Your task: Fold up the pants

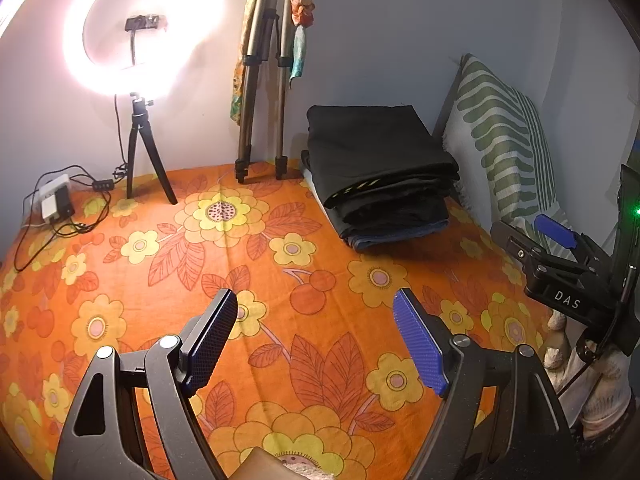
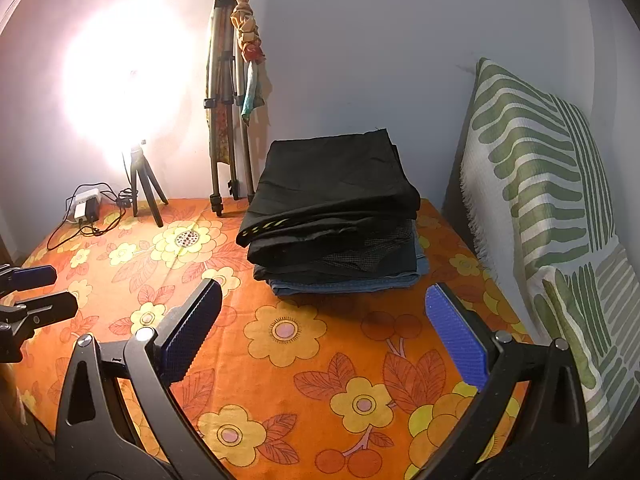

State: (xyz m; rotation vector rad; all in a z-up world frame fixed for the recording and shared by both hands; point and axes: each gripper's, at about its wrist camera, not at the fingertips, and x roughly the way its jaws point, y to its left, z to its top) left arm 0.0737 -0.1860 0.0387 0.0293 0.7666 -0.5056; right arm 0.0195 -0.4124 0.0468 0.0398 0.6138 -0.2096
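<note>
A stack of folded pants lies at the back right of the orange flowered bedspread, black pairs on top and a blue denim pair at the bottom. It also shows in the right wrist view. My left gripper is open and empty above the bedspread, well in front of the stack. My right gripper is open and empty just in front of the stack. The right gripper shows at the right edge of the left wrist view. The left gripper shows at the left edge of the right wrist view.
A lit ring light stands on a small tripod at the back left beside a power strip with cables. A larger tripod leans on the wall. A green striped pillow stands along the right.
</note>
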